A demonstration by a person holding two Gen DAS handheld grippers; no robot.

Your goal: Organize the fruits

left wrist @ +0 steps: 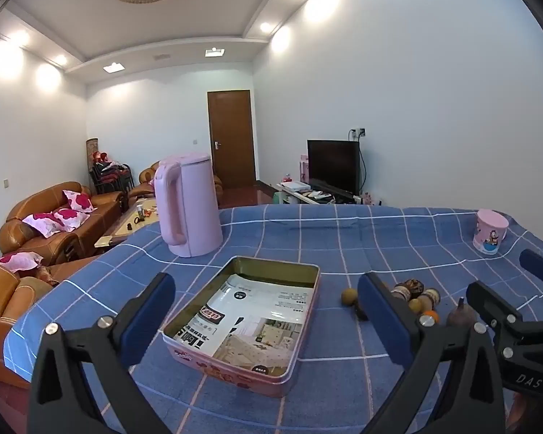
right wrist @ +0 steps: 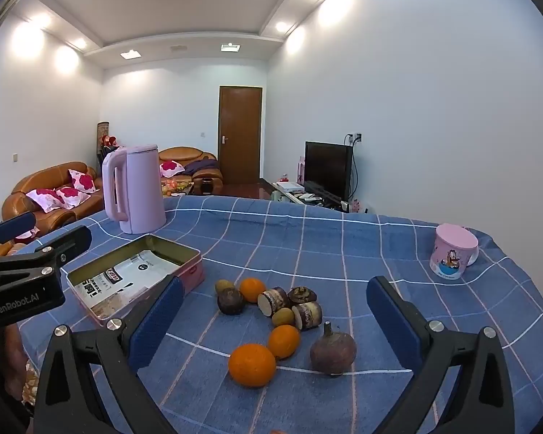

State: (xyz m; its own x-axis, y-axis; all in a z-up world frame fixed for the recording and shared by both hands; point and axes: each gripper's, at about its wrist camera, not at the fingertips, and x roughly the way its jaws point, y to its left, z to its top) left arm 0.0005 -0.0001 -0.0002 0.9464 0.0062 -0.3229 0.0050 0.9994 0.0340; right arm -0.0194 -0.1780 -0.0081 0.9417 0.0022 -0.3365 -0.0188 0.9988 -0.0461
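Left claw (left wrist: 268,311) spread wide, empty, hovering over open pink tin (left wrist: 300,343) on blue checked worktop (left wrist: 344,238). Right claw (right wrist: 275,318) also wide apart, empty, above fruit pile: three oranges (right wrist: 252,364), small brownish fruits, possibly kiwis (right wrist: 283,316), dark round ones (right wrist: 333,352), all just right of tin. Pink kettle (left wrist: 190,204) behind tin; pink cup (right wrist: 452,255) far right.

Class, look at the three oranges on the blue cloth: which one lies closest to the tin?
The far orange, beside the dark round fruit; the other two oranges lie nearer the right gripper, farther from the tin.
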